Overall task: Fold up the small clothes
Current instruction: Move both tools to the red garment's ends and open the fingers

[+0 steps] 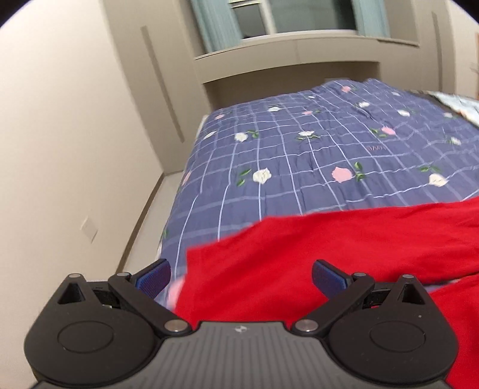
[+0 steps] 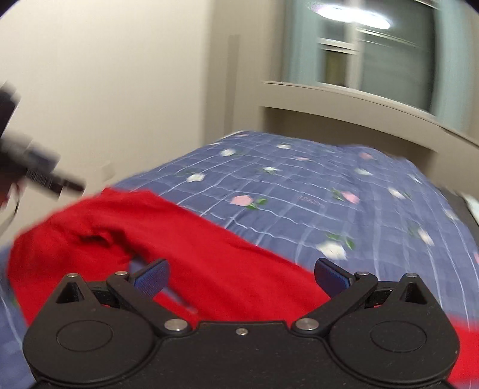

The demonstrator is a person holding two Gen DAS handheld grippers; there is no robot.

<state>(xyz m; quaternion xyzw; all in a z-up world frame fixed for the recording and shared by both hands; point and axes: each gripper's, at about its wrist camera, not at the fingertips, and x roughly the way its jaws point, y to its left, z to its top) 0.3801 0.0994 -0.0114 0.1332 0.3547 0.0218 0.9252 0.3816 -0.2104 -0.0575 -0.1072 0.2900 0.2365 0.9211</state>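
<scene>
We see a red garment (image 1: 314, 254) lying on a bed covered by a blue checked quilt (image 1: 299, 155) with pink and white flowers. From the left wrist camera, our left gripper (image 1: 241, 278) hangs over the garment with its jaws spread wide and nothing between them; the red cloth fills the lower view from about 4 o'clock round to 7 o'clock, and its edge runs toward 10 o'clock. From the right wrist camera, our right gripper (image 2: 241, 278) also stands wide apart and holds nothing, with the garment (image 2: 185, 239) stretching under it from 9 o'clock down to 5 o'clock. The picture is blurred here, so the dark shape at 9 o'clock is probably the other gripper (image 2: 33, 167). Beyond the quilt (image 2: 329, 194) at 12 o'clock stands a window (image 1: 299, 15) with pale curtains.
</scene>
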